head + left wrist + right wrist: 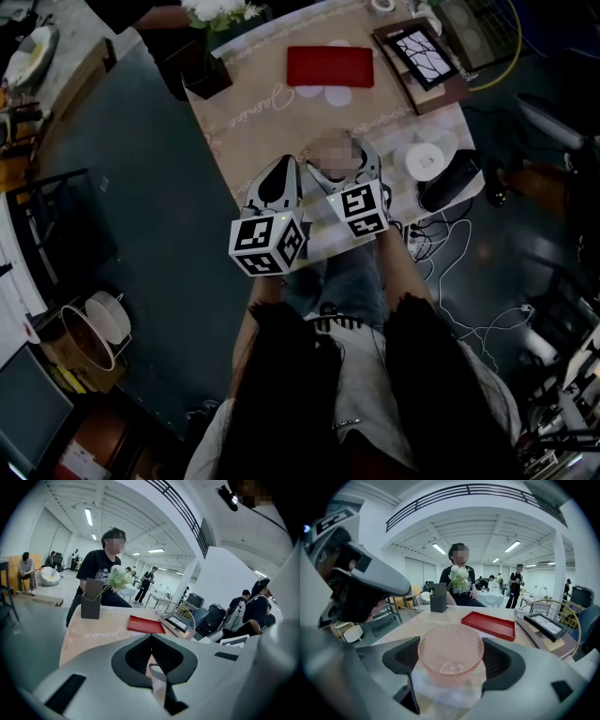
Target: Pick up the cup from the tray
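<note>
A pink dimpled glass cup (450, 652) sits between the dark pads of my right gripper (451, 660), which is shut on it above the near end of the table. Farther along the beige cloth lies the red tray (490, 624), with nothing in it, also seen as the red tray (330, 66) and the red tray (146, 625). My left gripper (151, 645) is shut with nothing between its pads. In the head view the left gripper (279, 180) and the right gripper (354, 161) hang side by side over the table's near edge; a mosaic patch hides the cup there.
A dark vase of white flowers (208, 70) stands at the table's far left. A framed panel (424, 52) lies at the far right, with a white roll (427, 159) and a black object (450, 178) nearer. Cables (450, 272) trail on the floor. A person (459, 583) sits behind the table.
</note>
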